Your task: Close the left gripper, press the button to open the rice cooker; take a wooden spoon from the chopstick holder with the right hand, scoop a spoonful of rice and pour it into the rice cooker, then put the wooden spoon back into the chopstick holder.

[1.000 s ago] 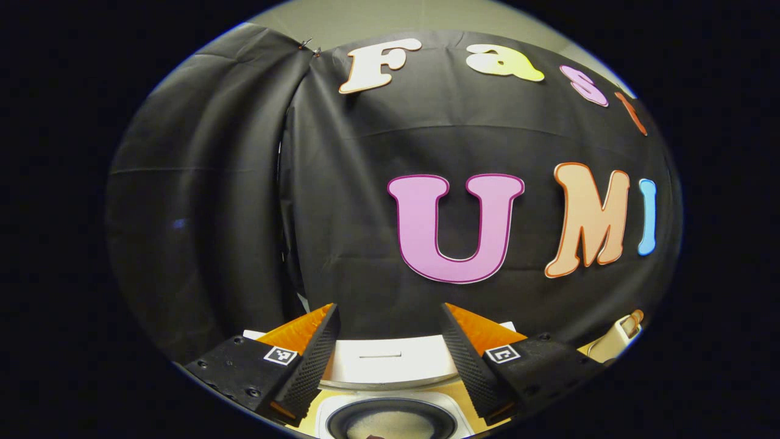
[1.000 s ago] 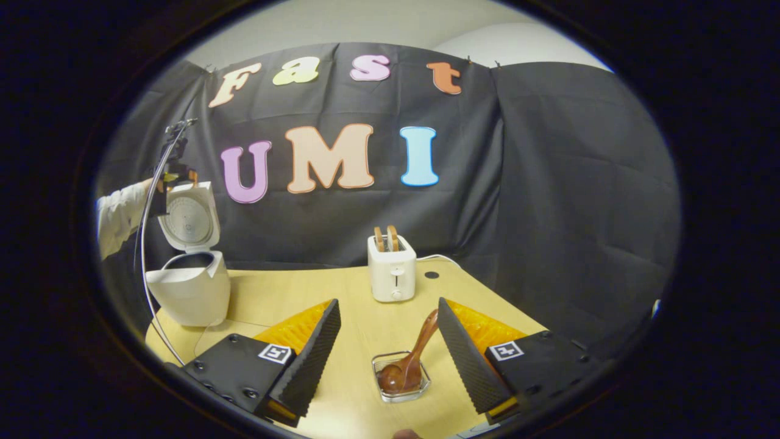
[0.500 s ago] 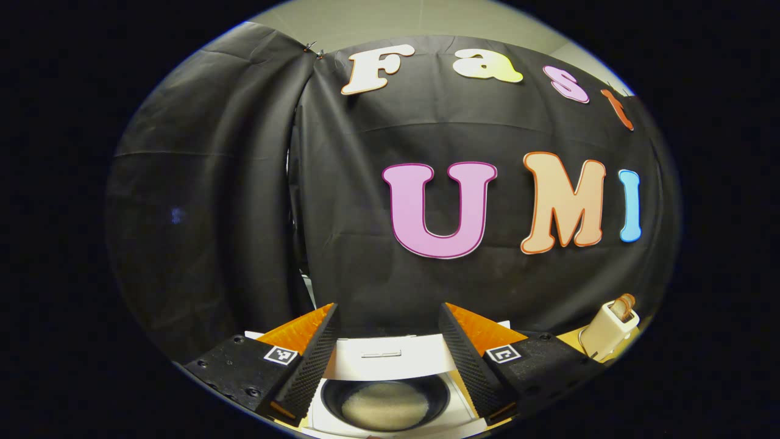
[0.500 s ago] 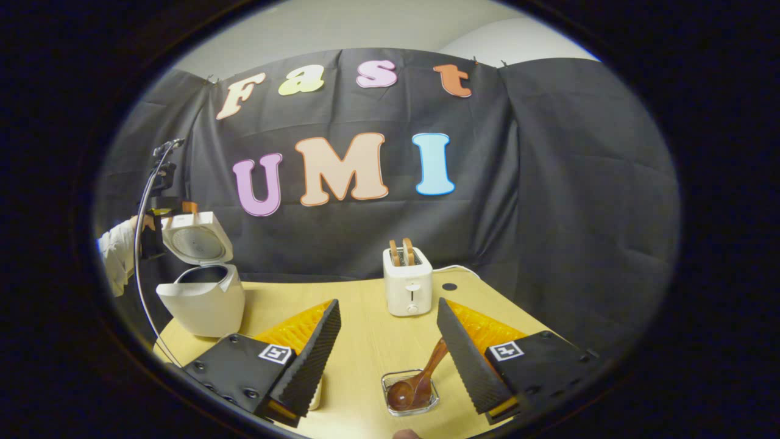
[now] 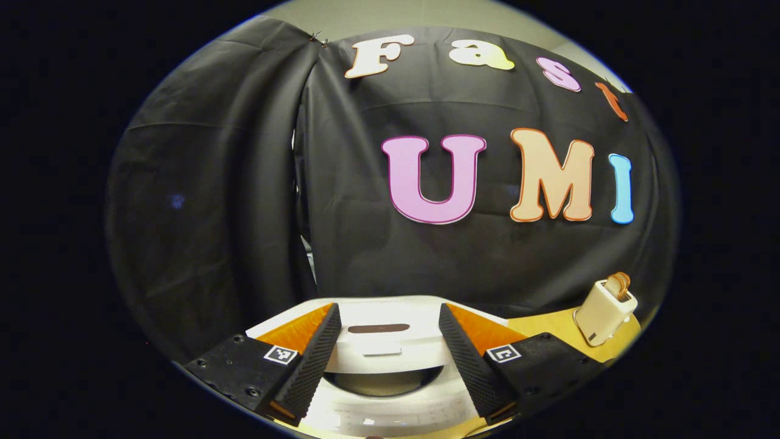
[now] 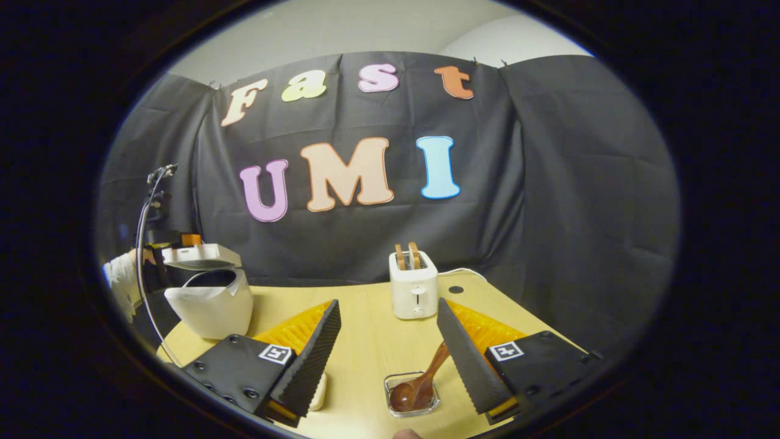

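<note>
The white rice cooker (image 6: 210, 305) stands at the table's left end, its lid (image 6: 201, 256) tilted down to almost level over the pot. My left gripper (image 5: 389, 308) is open, and the top of the lid (image 5: 390, 341) lies right below and between its fingers. In the right gripper view that gripper (image 6: 177, 241) sits behind the lid, held by a sleeved hand (image 6: 125, 277). My right gripper (image 6: 387, 303) is open and holds nothing. Below it the brown wooden spoon (image 6: 426, 381) leans in a small clear holder (image 6: 399, 407), bowl end down.
A white toaster (image 6: 414, 292) with two slices stands at the back of the wooden table (image 6: 365, 341); the left gripper view has the toaster (image 5: 604, 311) at its right. A small pale object (image 6: 318, 393) peeks out under the right gripper's left finger. A cable (image 6: 143, 268) hangs beside the cooker.
The cooker lid has swung from upright to nearly flat, with the left gripper coming down along with it. The right gripper has drawn back a little from the spoon holder.
</note>
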A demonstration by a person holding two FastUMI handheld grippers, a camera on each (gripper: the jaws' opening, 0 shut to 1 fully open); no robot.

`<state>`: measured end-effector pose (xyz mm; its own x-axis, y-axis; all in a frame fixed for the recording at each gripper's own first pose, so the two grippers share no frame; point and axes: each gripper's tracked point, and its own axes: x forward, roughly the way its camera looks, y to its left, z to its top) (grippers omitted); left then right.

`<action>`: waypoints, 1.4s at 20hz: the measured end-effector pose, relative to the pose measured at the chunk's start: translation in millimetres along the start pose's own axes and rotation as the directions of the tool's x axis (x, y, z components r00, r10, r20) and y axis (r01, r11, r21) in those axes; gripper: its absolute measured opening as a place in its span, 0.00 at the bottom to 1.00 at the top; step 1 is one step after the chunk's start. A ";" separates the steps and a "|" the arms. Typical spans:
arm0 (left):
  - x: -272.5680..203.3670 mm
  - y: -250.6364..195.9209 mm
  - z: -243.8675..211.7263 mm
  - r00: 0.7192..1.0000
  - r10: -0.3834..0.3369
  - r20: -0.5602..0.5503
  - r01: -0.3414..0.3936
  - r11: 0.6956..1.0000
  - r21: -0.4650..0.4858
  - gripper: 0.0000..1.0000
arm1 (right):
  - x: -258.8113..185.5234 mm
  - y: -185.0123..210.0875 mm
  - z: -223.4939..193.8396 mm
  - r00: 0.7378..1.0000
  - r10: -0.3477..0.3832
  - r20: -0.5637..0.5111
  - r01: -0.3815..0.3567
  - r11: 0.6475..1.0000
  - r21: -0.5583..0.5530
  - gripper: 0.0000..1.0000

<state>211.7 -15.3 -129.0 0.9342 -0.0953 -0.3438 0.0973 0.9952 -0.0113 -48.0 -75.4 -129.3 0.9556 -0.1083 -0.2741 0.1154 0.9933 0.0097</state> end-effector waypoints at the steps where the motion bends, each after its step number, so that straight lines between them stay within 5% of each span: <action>1: -1.5 -0.2 -6.8 1.000 0.000 -0.012 0.000 1.000 -0.003 0.96 | 0.2 0.5 -0.5 1.000 0.004 -0.004 -0.004 1.000 0.002 1.00; 20: -3.7 2.1 -106.5 0.979 0.008 -0.204 -0.007 1.000 0.007 0.95 | 9.1 24.2 4.8 0.999 0.039 0.012 -0.039 0.999 -0.018 1.00; 28: -2.3 1.9 -98.3 0.992 -0.011 -0.127 0.018 0.999 0.047 0.97 | 12.3 44.9 1.2 0.998 0.056 0.009 -0.056 0.998 -0.006 1.00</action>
<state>176.0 -10.9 -220.5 0.8819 -0.1030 -0.4601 0.1299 0.9912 0.0270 -30.8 -32.1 -131.1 0.9629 -0.0533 -0.2646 0.0605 0.9980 0.0190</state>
